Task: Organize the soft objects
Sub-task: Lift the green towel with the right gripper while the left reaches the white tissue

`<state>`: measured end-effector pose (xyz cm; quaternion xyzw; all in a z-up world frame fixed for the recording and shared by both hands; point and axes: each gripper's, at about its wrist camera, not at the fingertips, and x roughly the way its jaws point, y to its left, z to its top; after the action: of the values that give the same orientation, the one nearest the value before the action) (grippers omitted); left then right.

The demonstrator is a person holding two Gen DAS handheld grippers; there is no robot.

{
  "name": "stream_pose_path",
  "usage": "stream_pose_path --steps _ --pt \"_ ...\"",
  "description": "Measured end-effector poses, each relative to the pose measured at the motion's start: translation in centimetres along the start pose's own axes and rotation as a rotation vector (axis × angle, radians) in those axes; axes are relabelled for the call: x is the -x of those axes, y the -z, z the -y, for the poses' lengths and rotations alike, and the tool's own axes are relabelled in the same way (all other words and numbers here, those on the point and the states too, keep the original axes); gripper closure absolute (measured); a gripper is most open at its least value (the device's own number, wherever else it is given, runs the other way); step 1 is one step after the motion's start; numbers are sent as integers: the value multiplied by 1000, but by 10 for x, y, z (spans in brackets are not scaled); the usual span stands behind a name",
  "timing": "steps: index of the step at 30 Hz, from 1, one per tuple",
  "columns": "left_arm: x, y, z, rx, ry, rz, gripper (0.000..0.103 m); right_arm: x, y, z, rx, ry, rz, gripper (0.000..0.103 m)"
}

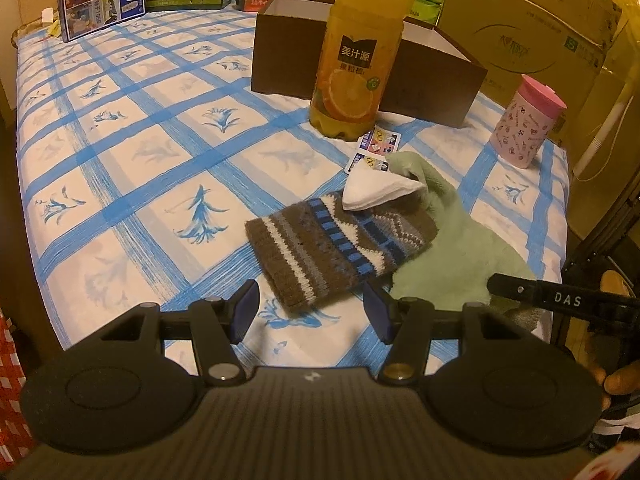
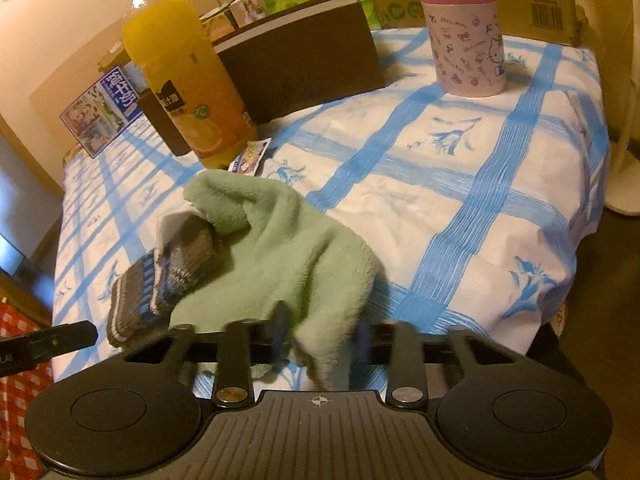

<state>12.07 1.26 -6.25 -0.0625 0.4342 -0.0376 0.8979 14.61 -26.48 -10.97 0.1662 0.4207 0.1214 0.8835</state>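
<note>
Two grippers are in play, and I judge the step in hand to be the pick-up of the green fleece cloth: my right gripper has its jaws drawn in on the near corner of that cloth, and the blurred pads seem to pinch the fabric. My left gripper hovers with jaws apart and nothing between them, just short of the striped knit piece. Next I would lift the cloth clear, but the knit piece lies partly on it, with a folded white cloth on top, so both may drag along; the left should steady or take the knit first. All three soft things sit in one heap on the blue-checked tablecloth, near the juice bottle and the open brown box. The fleece looks plush and rumpled
</note>
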Motion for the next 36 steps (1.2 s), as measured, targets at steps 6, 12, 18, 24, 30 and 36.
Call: stream_pose_path --steps 6,12,18,24,30,36 --pt "-1 0 -1 2 1 0 49 13 -8 -1 52 47 83 95" --pt "0 0 -3 10 -6 11 49 48 -33 9 45 117 264 95" --pt "-3 1 -5 13 -6 8 49 75 -50 10 66 76 350 95" --pt "-6 1 -7 20 -4 1 49 59 -44 -10 114 -81 210 95" --pt "-10 1 -12 31 -8 -8 49 21 -23 -35 136 -200 -38 95" --pt "-14 -2 -14 33 -3 -9 49 5 -40 -31 143 -178 -65 95"
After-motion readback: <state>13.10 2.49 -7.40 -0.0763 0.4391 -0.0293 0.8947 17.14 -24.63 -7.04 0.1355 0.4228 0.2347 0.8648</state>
